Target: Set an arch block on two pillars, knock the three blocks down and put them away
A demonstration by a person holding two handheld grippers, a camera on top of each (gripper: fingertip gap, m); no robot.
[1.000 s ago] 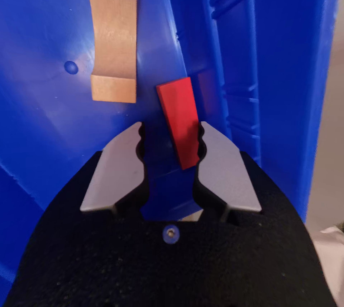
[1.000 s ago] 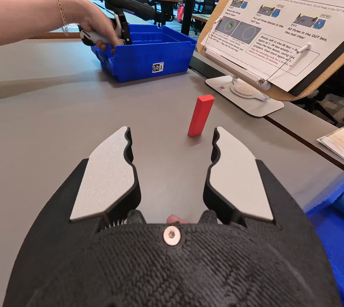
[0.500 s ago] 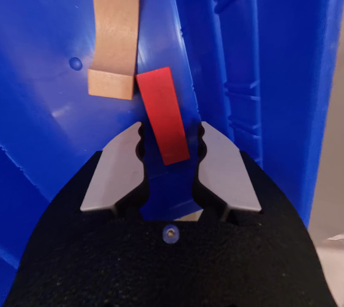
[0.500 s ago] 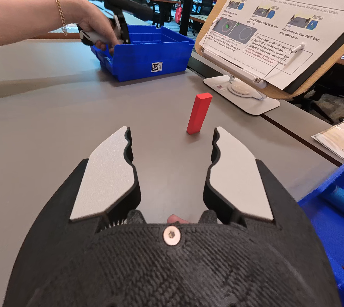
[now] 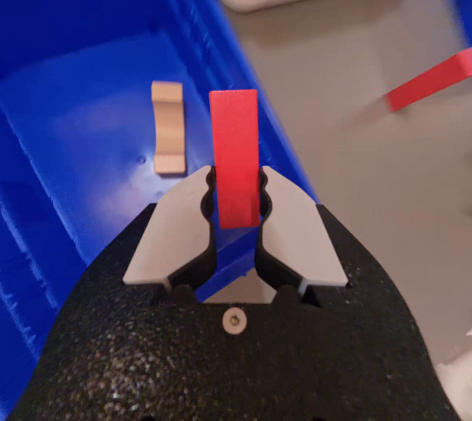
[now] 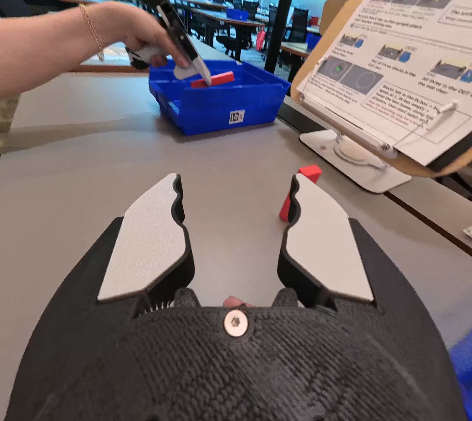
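Observation:
My left gripper (image 5: pixel 236 171) is shut on a red block (image 5: pixel 235 153) and holds it up over the blue bin (image 5: pixel 76 51). A wooden arch block (image 5: pixel 168 128) lies on the bin floor to the block's left. The right wrist view shows this gripper with the red block (image 6: pixel 219 79) above the bin (image 6: pixel 219 107). My right gripper (image 6: pixel 236 184) is open and empty over the grey table (image 6: pixel 102 153). A second red block (image 6: pixel 310 174) stands upright on the table, partly hidden behind my right finger. It also shows in the left wrist view (image 5: pixel 429 87).
A tilted wooden stand with an instruction sheet (image 6: pixel 383 64) sits on a white base (image 6: pixel 357 161) at the table's right. A person's hand (image 6: pixel 115 33) holds the left gripper. Part of another blue bin (image 6: pixel 459 357) shows at the lower right. The gap from one gripper's tips to the other's is roughly 35 cm.
My left gripper has shut on the red block and lifted it off the bin floor. The right gripper's view has shifted, so the standing red block now sits behind its right finger.

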